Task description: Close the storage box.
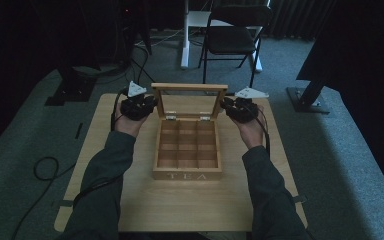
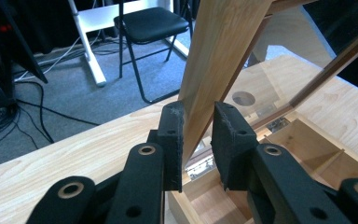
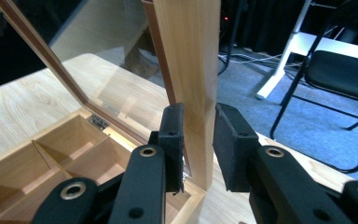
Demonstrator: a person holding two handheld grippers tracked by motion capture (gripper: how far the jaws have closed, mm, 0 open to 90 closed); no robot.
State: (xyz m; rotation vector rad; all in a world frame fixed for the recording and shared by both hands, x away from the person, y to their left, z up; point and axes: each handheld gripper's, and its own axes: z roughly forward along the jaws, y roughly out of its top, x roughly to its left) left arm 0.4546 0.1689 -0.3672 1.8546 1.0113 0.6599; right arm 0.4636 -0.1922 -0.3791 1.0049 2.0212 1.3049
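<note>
Wooden tea box [image 1: 187, 172] sits at the middle of the desk [image 1: 130, 210], its empty compartments exposed and its glass-paned lid [image 1: 189, 89] standing nearly upright at the far edge, hinged along the back. The lid's long axis runs left to right, its pane facing the person. The left claw [image 2: 198, 140] straddles the lid's left side rail [image 2: 223, 60]; its jaws stand apart, one pad touching the wood, not clamped. The right claw [image 3: 199, 140] straddles the right rail [image 3: 191, 70] likewise, jaws apart. Each rail rises straight up between the jaws, so both hands are equally placed. Swinging the lid probably turns on that hinge line.
</note>
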